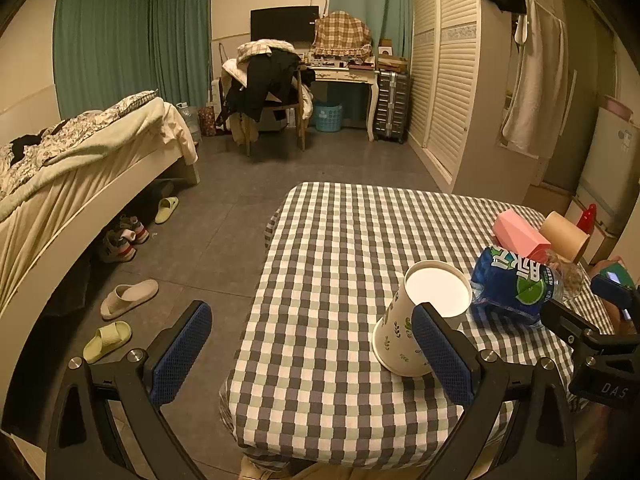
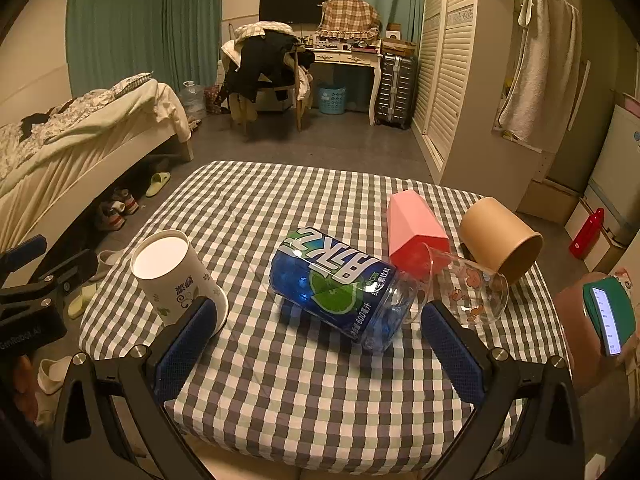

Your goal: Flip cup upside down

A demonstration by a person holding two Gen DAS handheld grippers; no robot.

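Observation:
A white paper cup (image 1: pixel 416 320) with a leaf print stands upside down on the checkered table (image 1: pixel 328 264), base up, wide rim on the cloth. It also shows at the left in the right wrist view (image 2: pixel 176 276). My left gripper (image 1: pixel 312 344) is open and empty, its right finger just in front of the cup. My right gripper (image 2: pixel 320 344) is open and empty, in front of a blue-labelled bottle cup (image 2: pixel 340 284) lying on its side. A pink cup (image 2: pixel 416 228), a clear glass (image 2: pixel 464 288) and a brown cup (image 2: pixel 500 240) lie behind it.
The table's left edge drops to the floor, where slippers (image 1: pixel 128 298) and shoes lie by a bed (image 1: pixel 80 160). A hand with a phone (image 2: pixel 608 316) is at the right. A wardrobe (image 1: pixel 448 80) stands behind the table.

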